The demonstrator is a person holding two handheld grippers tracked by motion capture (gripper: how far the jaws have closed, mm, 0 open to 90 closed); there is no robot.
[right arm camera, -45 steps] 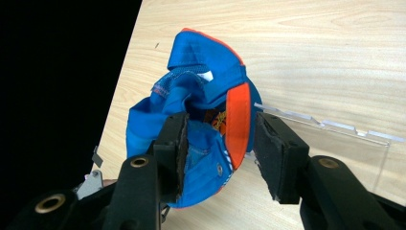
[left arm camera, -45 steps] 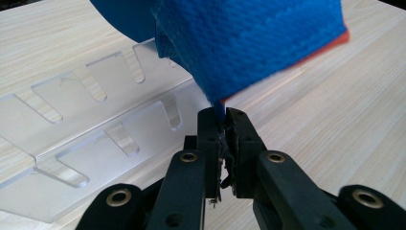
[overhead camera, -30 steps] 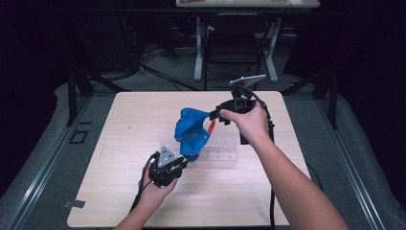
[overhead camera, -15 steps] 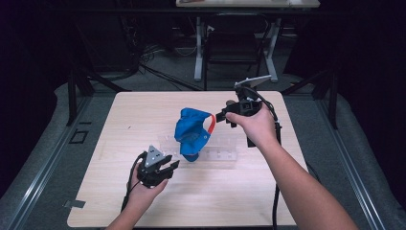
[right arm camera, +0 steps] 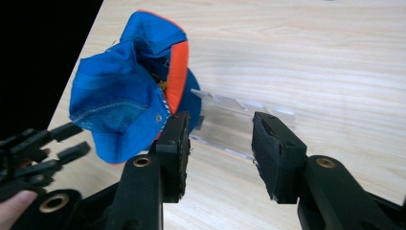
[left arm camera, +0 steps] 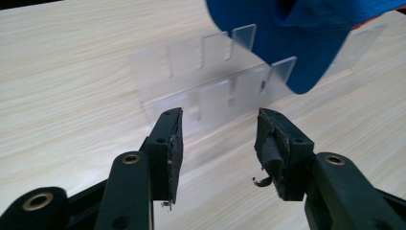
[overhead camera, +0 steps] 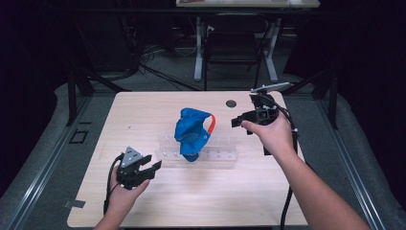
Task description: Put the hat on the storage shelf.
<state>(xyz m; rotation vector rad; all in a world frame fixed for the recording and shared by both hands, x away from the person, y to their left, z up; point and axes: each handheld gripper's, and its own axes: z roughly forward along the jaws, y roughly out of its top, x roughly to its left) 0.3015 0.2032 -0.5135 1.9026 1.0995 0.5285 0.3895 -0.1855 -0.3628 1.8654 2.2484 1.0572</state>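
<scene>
- Since a second ago I've pulled both hands back from the cap (overhead camera: 192, 133): the left gripper (overhead camera: 149, 167) has slid toward the surface's (overhead camera: 143, 110) near left, the right gripper (overhead camera: 238, 122) out to the right.
- Left gripper: jaws have just been opening, now wide apart, nothing between them; it points at the rack (left arm camera: 201, 91).
- Cap: draped on the clear rack (overhead camera: 220, 154) mid-surface, peak down, hanging free of both grippers. I judge the slots prop it upright.
- Right gripper (right arm camera: 218, 148): jaws gaping, empty, well apart from the cap (right arm camera: 119, 100), which looks released.
</scene>
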